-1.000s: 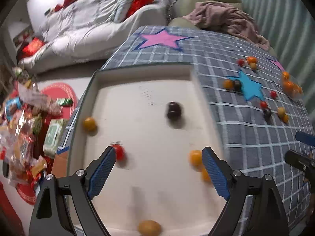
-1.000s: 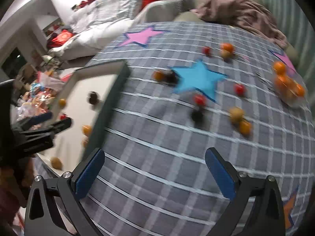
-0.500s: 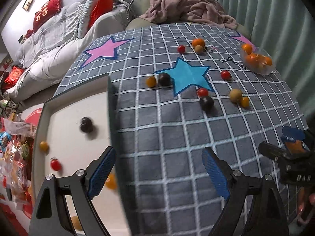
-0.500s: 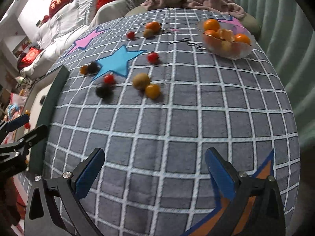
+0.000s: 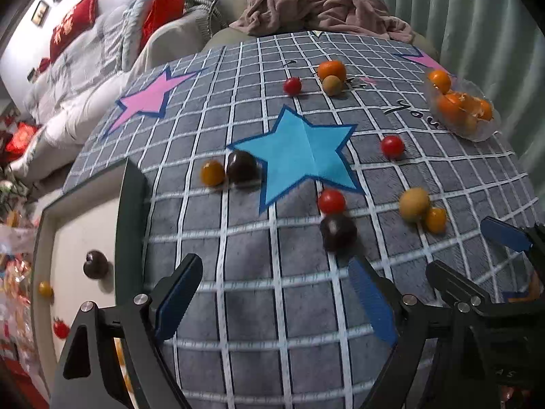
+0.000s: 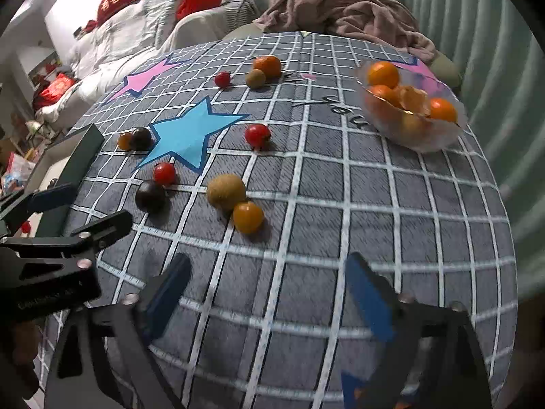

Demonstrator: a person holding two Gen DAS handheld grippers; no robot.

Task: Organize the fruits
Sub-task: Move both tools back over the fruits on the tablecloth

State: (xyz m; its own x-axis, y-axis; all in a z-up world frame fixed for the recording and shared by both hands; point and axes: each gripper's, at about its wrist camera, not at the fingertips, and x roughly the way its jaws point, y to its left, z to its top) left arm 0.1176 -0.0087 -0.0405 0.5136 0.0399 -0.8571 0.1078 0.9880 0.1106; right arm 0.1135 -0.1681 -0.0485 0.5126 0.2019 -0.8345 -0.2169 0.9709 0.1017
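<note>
Small fruits lie scattered on a grey checked tablecloth with stars. In the left wrist view a dark plum (image 5: 338,231) sits just beyond my open, empty left gripper (image 5: 276,296), with a red tomato (image 5: 331,201) behind it. In the right wrist view a tan fruit (image 6: 226,192) and an orange tomato (image 6: 248,217) lie ahead of my open, empty right gripper (image 6: 269,289). A white tray (image 5: 73,235) at the left holds a dark plum (image 5: 95,264) and small tomatoes. A clear bowl (image 6: 414,129) at the right holds oranges.
More fruits lie farther back: a dark plum with a yellow tomato (image 5: 213,172), a red tomato (image 5: 392,146), an orange and a tan fruit (image 5: 332,71). A sofa with blankets stands behind the table. Snack packets lie on the floor at the left.
Both grippers have swung right from the tray toward the loose fruits on the cloth and moved closer to them. Both stay open.
</note>
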